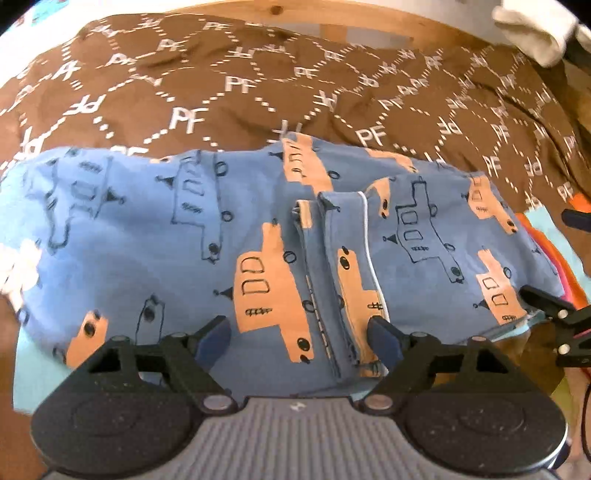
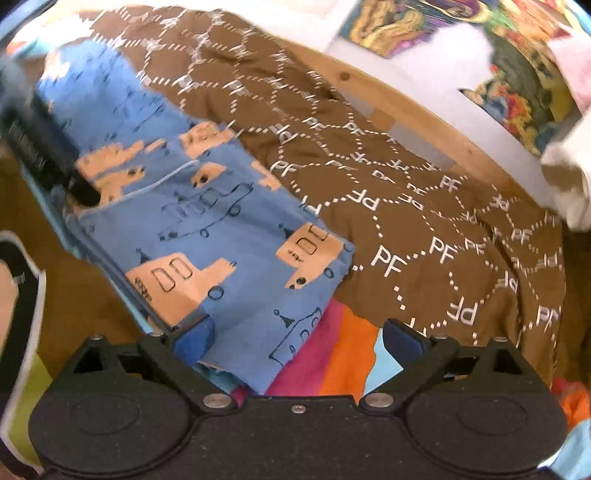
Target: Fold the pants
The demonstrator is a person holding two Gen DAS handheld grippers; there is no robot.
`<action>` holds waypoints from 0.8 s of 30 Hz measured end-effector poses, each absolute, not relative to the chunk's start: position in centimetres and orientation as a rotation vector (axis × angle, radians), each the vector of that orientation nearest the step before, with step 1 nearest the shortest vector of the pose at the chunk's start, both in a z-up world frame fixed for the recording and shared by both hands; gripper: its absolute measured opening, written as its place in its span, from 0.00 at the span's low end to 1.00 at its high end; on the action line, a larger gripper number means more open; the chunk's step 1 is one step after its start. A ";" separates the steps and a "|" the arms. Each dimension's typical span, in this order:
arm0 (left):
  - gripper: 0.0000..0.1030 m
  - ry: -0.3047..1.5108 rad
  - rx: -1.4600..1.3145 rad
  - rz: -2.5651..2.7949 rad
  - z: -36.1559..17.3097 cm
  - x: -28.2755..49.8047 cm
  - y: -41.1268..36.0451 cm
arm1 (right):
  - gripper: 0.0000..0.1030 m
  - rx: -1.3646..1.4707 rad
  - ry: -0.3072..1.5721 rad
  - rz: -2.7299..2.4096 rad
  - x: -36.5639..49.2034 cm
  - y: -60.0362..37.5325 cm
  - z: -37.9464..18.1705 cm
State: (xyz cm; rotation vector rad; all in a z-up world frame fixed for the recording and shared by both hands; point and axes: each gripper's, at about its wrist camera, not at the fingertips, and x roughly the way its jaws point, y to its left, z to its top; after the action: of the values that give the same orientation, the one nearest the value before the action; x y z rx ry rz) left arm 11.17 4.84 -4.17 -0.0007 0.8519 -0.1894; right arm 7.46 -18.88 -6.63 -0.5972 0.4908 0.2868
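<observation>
**Midway: pants doubled over, both tools at the near hem**

Already partly folded, the pants (image 1: 229,236), blue with orange and outlined trucks, lie spread crosswise on the brown patterned bedspread (image 1: 229,81), their near edge toward the cameras. At the middle a narrower band of the same fabric with a white piped edge (image 1: 365,236) lies on top, running from the near edge up toward the far one; it looks like a leg or waistband turned over, though the fisheye view makes that hard to settle.

The left tool (image 1: 299,328) sits low over the near edge with its blue pads wide apart, straddling that band; nothing is pinched between them. From the right wrist view, the right tool (image 2: 299,332) is likewise spread wide at the pants' right end, its left pad lying against the corner of the fabric but not closed on it. Under that corner shows a striped pink and orange cloth (image 2: 332,354), and beyond the bedspread a wooden bed frame (image 1: 388,22).

I judge the step in hand to be the setup for another fold. The next move calls for each tool to close on all the layers at the near edge, then lift and carry them over together, keeping the band from sliding off.
</observation>
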 end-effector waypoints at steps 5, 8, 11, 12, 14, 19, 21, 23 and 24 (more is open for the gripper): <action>0.86 0.791 -0.131 -0.168 -3.1 9.0 7.3 | 0.99 -0.487 0.376 0.307 7.1 -19.3 -5.0; 0.86 0.697 -0.234 -0.112 -1.8 6.6 10.3 | 0.99 -0.481 0.394 0.330 7.2 -19.1 -5.6; 0.86 0.624 -0.309 -0.005 -0.9 5.3 13.0 | 0.99 -0.492 0.389 0.346 7.1 -18.6 -5.9; 0.87 0.600 -0.322 0.030 -0.7 4.9 13.8 | 0.99 -0.481 0.382 0.351 7.2 -18.3 -5.7; 0.88 0.571 -0.320 0.100 -0.5 4.9 15.5 | 0.99 -0.454 0.381 0.368 7.7 -17.7 -5.5; 0.88 0.507 -0.376 0.149 0.3 7.2 19.0 | 0.99 -0.414 0.401 0.435 9.4 -15.2 -5.1; 0.88 0.502 -0.369 0.150 0.4 8.2 19.9 | 0.99 -0.440 0.406 0.448 9.9 -13.9 -5.4; 0.88 0.519 -0.382 0.161 0.1 9.3 20.7 | 0.99 -0.477 0.409 0.433 10.5 -12.6 -5.7; 0.88 0.526 -0.391 0.162 -0.1 9.7 20.9 | 0.99 -0.495 0.411 0.417 11.0 -11.9 -5.7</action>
State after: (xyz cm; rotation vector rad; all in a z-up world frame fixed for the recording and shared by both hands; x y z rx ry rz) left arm 9.75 20.93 -0.09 -0.3913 0.5263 0.1616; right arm 10.97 -11.93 -5.71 -0.4955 0.4108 0.4168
